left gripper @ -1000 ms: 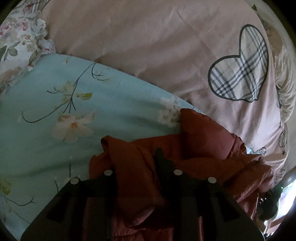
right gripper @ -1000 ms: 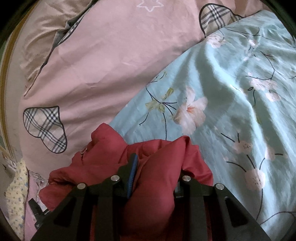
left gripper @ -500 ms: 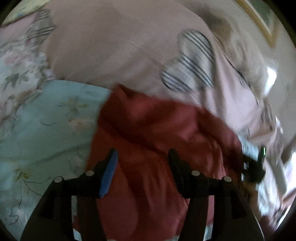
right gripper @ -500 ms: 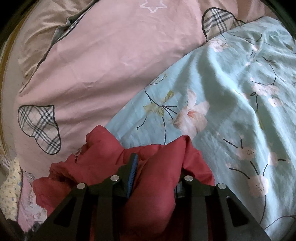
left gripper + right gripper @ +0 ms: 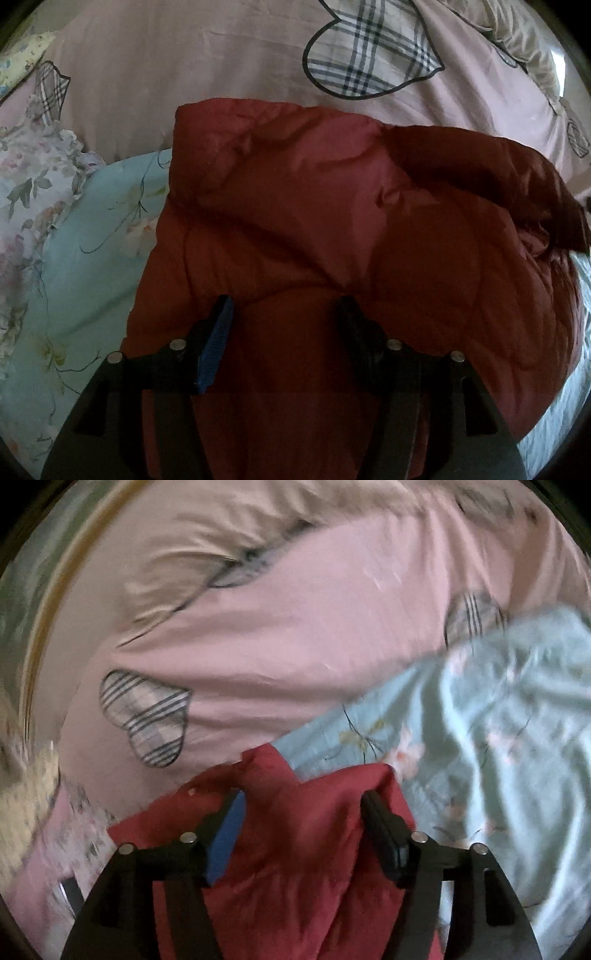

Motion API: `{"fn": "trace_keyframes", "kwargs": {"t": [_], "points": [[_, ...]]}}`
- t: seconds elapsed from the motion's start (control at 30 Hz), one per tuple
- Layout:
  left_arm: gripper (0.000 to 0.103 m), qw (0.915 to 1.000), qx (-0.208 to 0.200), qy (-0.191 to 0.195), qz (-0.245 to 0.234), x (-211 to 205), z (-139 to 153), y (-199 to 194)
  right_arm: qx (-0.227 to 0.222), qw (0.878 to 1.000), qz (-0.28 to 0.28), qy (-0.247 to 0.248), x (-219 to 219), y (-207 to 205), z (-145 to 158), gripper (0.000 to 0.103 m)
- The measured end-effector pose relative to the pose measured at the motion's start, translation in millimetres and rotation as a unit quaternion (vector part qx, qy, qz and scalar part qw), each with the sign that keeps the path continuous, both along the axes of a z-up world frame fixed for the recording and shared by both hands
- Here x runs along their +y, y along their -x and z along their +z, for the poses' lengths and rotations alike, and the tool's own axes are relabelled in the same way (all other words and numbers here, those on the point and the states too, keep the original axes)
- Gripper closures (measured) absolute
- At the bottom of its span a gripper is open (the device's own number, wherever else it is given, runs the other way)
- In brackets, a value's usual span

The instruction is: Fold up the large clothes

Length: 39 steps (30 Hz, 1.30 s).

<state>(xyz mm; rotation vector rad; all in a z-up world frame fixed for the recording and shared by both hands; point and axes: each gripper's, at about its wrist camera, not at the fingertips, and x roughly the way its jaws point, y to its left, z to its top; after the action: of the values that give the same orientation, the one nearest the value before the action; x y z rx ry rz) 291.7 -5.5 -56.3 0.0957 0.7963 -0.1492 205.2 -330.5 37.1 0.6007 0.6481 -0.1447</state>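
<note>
A dark red puffer jacket (image 5: pixel 332 221) lies spread on the bed, over the light blue floral sheet (image 5: pixel 92 277) and the pink duvet (image 5: pixel 221 55). My left gripper (image 5: pixel 284 306) is open, its jaws wide apart just above the jacket's near part. In the right wrist view the jacket (image 5: pixel 303 867) is bunched up between the fingers of my right gripper (image 5: pixel 306 801). Those jaws stand wide apart, with the red cloth filling the gap. The view is blurred by motion.
The pink duvet with plaid hearts (image 5: pixel 147 716) covers the far side of the bed. A beige pillow (image 5: pixel 221 554) lies beyond it. A white floral pillow (image 5: pixel 33 177) sits at the left. The blue sheet (image 5: pixel 498 738) extends to the right.
My left gripper let go of the jacket, opened and swung over it; the jacket now lies spread out. My right gripper's jaws have widened and it has moved, blurring its view.
</note>
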Motion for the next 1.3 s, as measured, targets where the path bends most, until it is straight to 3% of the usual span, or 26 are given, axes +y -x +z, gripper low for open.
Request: {"fn": "trace_keyframes", "kwargs": {"t": [0.1, 0.23, 0.3, 0.4, 0.57, 0.73, 1.3], "points": [[0.044, 1.0000, -0.002, -0.006, 0.001, -2.0, -1.7, -0.7, 0.036, 0.996, 0.070, 0.051, 33.9, -8.7, -3.3, 0.030], [0.044, 1.0000, 0.001, -0.008, 0.000, -0.6, -2.1, -7.5, 0.104, 0.976, 0.157, 0.113, 78.3, -39.3, -35.0, 0.032], [0.042, 1.0000, 0.002, -0.009, -0.004, -2.0, -0.2, -7.6, 0.127, 0.971, 0.158, 0.128, 82.2, -50.6, -49.2, 0.032], [0.042, 0.9999, 0.005, -0.004, -0.008, 0.7, -0.8, -14.4, 0.137, 0.973, 0.132, 0.133, 69.7, -65.5, -63.6, 0.031], [0.041, 0.9996, 0.020, 0.022, -0.001, 6.9, -6.3, -37.0, 0.155, 0.979, 0.105, 0.085, 44.6, -86.8, -84.9, 0.026], [0.041, 0.9992, 0.029, 0.028, 0.007, 5.7, -12.3, -50.3, 0.157, 0.979, 0.095, 0.088, 44.0, -94.9, -91.9, 0.022], [0.041, 0.9939, 0.012, 0.109, 0.006, 61.3, 23.0, 15.4, 0.141, 0.981, 0.099, 0.083, 36.1, -76.7, -82.3, 0.022]]}}
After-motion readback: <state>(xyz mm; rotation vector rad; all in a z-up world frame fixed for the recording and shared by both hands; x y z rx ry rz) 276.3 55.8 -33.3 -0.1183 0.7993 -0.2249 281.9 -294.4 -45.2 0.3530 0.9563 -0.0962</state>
